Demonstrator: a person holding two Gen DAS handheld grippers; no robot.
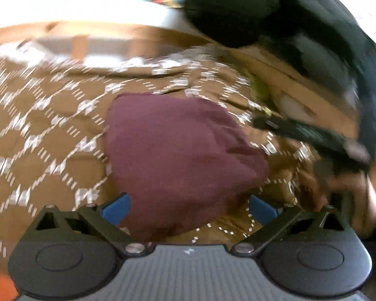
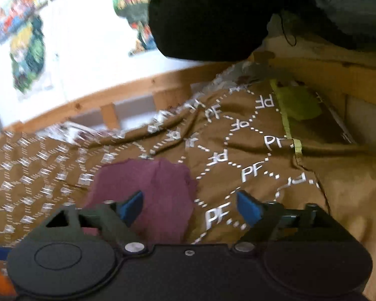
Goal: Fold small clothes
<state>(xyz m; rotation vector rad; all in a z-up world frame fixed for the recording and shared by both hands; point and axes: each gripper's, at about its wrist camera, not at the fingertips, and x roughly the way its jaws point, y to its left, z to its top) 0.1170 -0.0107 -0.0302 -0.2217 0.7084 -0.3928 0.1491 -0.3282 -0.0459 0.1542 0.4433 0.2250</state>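
A small maroon garment (image 1: pixel 178 155) lies bunched on the brown patterned bedspread (image 1: pixel 42 130), toward the wooden bed rail (image 2: pixel 127 92). The left hand-held gripper (image 1: pixel 189 209) hangs over it, jaws wide, holding nothing. The right hand-held gripper (image 2: pixel 189 207) is also spread wide and unloaded, above the garment's edge

Each view looks forward and down along its own blue fingers, from close above a brown patterned bedspread (image 1: pixel 50 130). Both views share the maroon cloth (image 1: pixel 178 155) near the lower centre, the wooden bed rail (image 2: pixel 127 92) and the black cushion (image 2: pixel 208 17) beyond.
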